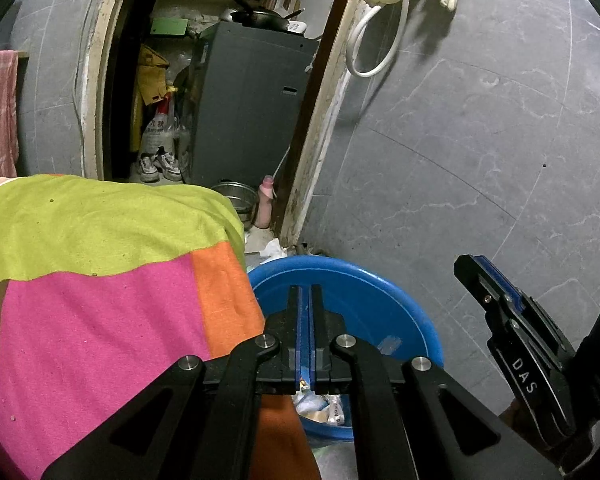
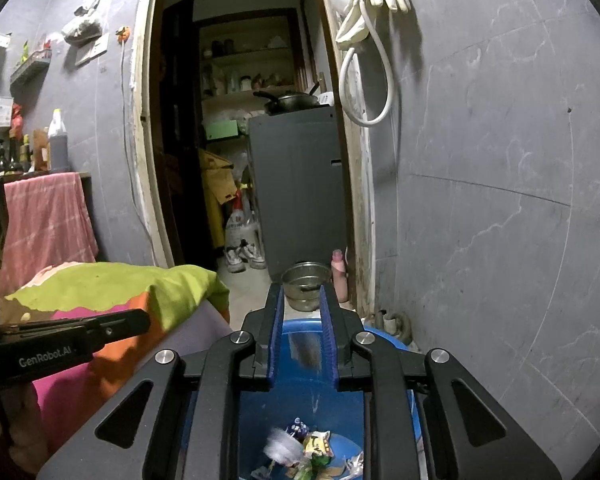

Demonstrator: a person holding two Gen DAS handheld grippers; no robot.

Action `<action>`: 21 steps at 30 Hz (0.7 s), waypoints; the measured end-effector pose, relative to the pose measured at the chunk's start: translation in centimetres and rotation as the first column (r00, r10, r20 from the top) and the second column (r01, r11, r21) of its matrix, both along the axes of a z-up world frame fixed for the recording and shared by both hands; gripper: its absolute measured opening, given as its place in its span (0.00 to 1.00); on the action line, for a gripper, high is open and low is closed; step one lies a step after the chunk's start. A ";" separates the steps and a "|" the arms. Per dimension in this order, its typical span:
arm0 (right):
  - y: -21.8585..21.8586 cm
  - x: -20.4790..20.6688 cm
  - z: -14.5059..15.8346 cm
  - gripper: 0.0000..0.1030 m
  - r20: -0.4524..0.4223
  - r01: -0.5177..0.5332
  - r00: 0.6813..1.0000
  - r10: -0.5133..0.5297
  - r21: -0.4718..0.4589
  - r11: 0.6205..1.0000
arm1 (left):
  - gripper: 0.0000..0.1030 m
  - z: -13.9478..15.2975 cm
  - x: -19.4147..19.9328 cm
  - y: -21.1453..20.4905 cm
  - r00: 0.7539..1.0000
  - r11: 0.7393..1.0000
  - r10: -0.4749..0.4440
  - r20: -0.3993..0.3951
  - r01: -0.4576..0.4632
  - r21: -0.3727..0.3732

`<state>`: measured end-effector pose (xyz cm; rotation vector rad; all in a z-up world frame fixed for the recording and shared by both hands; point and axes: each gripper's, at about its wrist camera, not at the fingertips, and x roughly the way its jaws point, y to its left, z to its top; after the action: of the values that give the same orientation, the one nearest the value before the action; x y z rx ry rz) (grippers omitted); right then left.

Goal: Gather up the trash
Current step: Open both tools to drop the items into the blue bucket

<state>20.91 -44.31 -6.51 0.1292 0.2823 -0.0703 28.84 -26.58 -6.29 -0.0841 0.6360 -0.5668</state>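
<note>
You are holding both hand-held grippers over the blue basin of trash.

Your left hand-held gripper (image 1: 304,292) is hanging with its blue pads pressed together and nothing between them, just above the near rim of the blue basin (image 1: 380,300). Your right hand-held gripper (image 2: 302,300) is hovering over the same basin with its pads standing apart; nothing is clamped between them, though a blurred pale scrap (image 2: 278,446) is showing low in the basin under it. The trash (image 2: 314,450), a heap of crumpled wrappers, is lying on the basin's bottom. The basin is sitting on the floor, touching a bed covered by a green, pink and orange sheet (image 1: 100,280). Beyond it, a steel pot (image 2: 305,286) is standing in the doorway beside a dark grey cabinet (image 2: 300,188).
</note>
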 end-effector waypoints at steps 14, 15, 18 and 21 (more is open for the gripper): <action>-0.3 -0.4 -0.2 0.42 0.025 0.019 1.000 -0.020 0.015 1.000 | 0.31 1.0 -0.4 0.8 0.999 0.998 0.035 0.012 -0.034 -0.052; -0.4 -0.6 0.0 0.47 0.031 0.022 0.999 -0.023 0.020 1.000 | 0.33 1.3 -0.5 1.0 0.999 0.997 0.041 0.015 -0.040 -0.060; -0.5 -0.9 0.3 0.52 0.045 0.032 0.998 -0.034 0.027 0.999 | 0.45 2.2 -0.9 1.6 0.998 0.997 0.054 0.019 -0.052 -0.053; -0.2 -1.4 0.9 0.72 0.072 0.037 0.997 -0.039 0.029 0.999 | 0.58 3.2 -1.4 2.8 0.995 0.994 0.087 0.045 -0.084 -0.076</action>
<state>19.54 -44.53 -5.65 0.1639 0.2085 -0.0991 27.40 -23.81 -3.05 -0.1656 0.5617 -0.5080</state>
